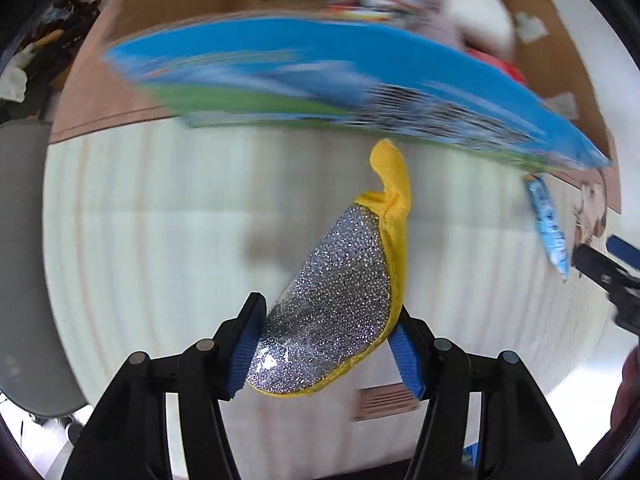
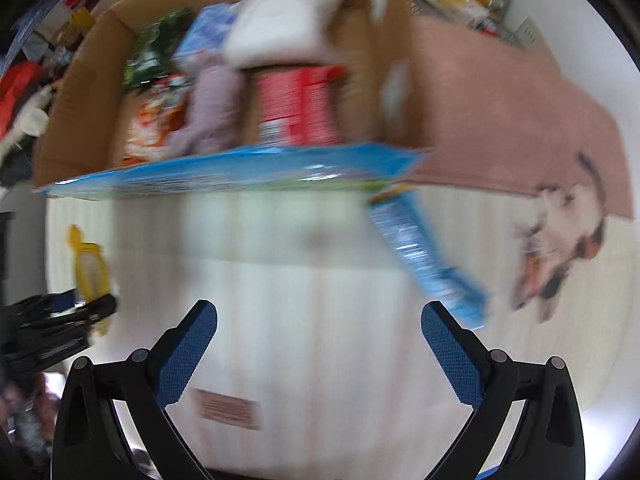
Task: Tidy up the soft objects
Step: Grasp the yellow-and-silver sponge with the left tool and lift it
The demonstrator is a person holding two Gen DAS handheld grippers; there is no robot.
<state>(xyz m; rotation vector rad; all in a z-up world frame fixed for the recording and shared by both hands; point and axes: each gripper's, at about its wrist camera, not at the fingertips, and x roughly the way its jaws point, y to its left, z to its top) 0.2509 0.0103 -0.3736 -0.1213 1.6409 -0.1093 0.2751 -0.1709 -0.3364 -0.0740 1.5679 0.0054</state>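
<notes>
My left gripper [image 1: 324, 344] is shut on a yellow cloth pad with a silver glitter face [image 1: 340, 300], held above the white table [image 1: 160, 220]; it also shows small at the left of the right wrist view [image 2: 90, 268]. My right gripper [image 2: 318, 344] is open and empty above the table. A large blue and green flat packet [image 1: 304, 80] lies against the front of a cardboard box [image 2: 80, 92] holding several soft packets and a white pillow [image 2: 288, 24]. A narrow blue packet [image 2: 424, 256] lies on the table just ahead of my right gripper's right finger.
A pink cloth [image 2: 500, 120] with a cat picture [image 2: 560, 232] lies on the table right of the box. A small printed label [image 2: 228, 408] is stuck on the table near me. A grey chair [image 1: 20, 260] stands at the left. Both views are blurred.
</notes>
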